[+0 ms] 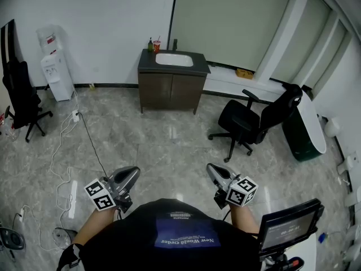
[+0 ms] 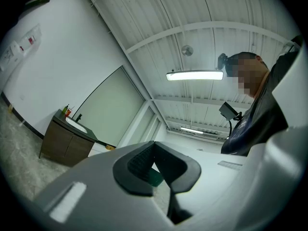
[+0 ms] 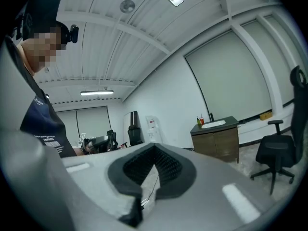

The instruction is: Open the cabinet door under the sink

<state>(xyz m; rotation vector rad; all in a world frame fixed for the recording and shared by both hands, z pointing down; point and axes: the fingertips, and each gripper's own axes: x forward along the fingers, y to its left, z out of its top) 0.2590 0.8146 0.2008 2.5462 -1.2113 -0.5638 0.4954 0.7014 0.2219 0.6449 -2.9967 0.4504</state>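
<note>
The dark wood sink cabinet (image 1: 172, 90) stands against the far wall, its two doors closed under a white basin (image 1: 174, 59). It also shows small and distant in the left gripper view as the cabinet (image 2: 65, 146) and in the right gripper view as the cabinet (image 3: 219, 141). My left gripper (image 1: 134, 170) and right gripper (image 1: 209, 166) are held close to the person's body, far from the cabinet across the marble floor. The left gripper (image 2: 154, 142) has its jaws together and holds nothing. The right gripper (image 3: 154, 146) is shut too, also with nothing in it.
A black office chair (image 1: 254, 120) stands to the right of the path toward the cabinet. A water dispenser (image 1: 56, 72) and another black chair (image 1: 20, 92) are at the left wall. A power strip (image 1: 72, 196) with white cables lies on the floor at the left. A screen (image 1: 287, 224) is at the lower right.
</note>
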